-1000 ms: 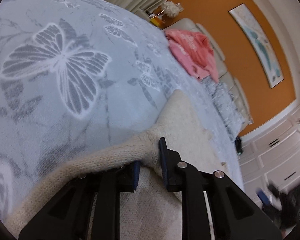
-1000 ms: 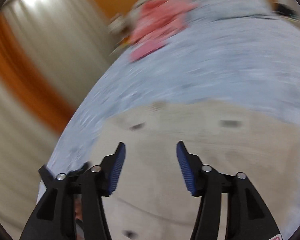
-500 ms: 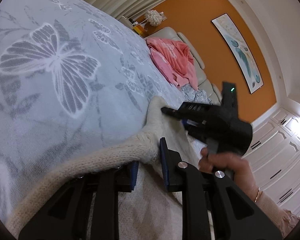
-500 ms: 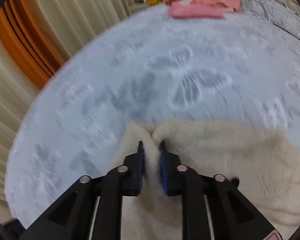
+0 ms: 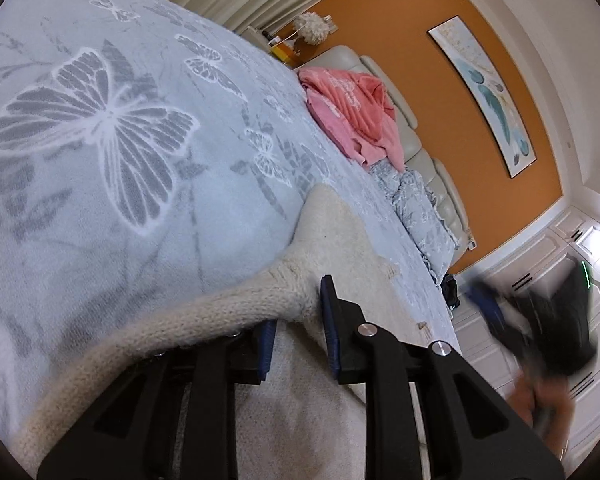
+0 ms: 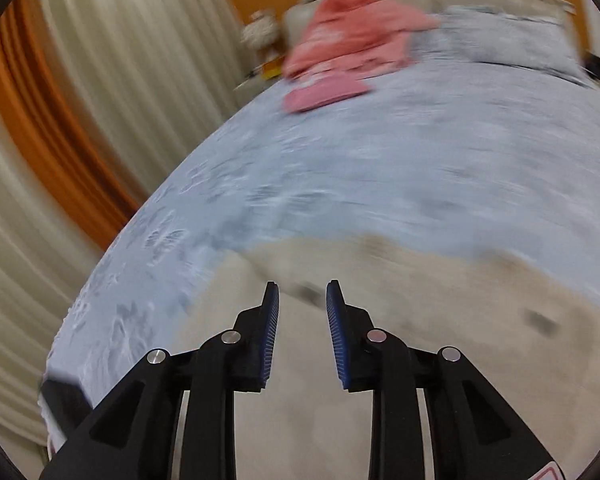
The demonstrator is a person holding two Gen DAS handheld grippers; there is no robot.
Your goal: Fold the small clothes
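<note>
A cream knitted garment [image 5: 340, 248] lies on the pale blue butterfly bedspread [image 5: 100, 120]. My left gripper [image 5: 298, 312] is shut on a fold of the cream knit and holds its ribbed edge lifted off the bed. My right gripper [image 6: 302, 300] is open and empty, hovering above the cream garment [image 6: 420, 300], which is blurred in the right wrist view. The right gripper also shows as a dark blur at the right of the left wrist view [image 5: 540, 332], away from the garment.
A pile of pink clothes [image 5: 352, 112] lies at the head of the bed against the cream headboard [image 5: 416, 144]; it also shows in the right wrist view [image 6: 352, 40]. A patterned pillow [image 5: 416, 208] lies beside it. Curtains [image 6: 80, 120] hang to the left.
My right gripper let go of the garment's corner, opened and pulled back away from it. My left gripper has kept its hold on the knit and barely moved.
</note>
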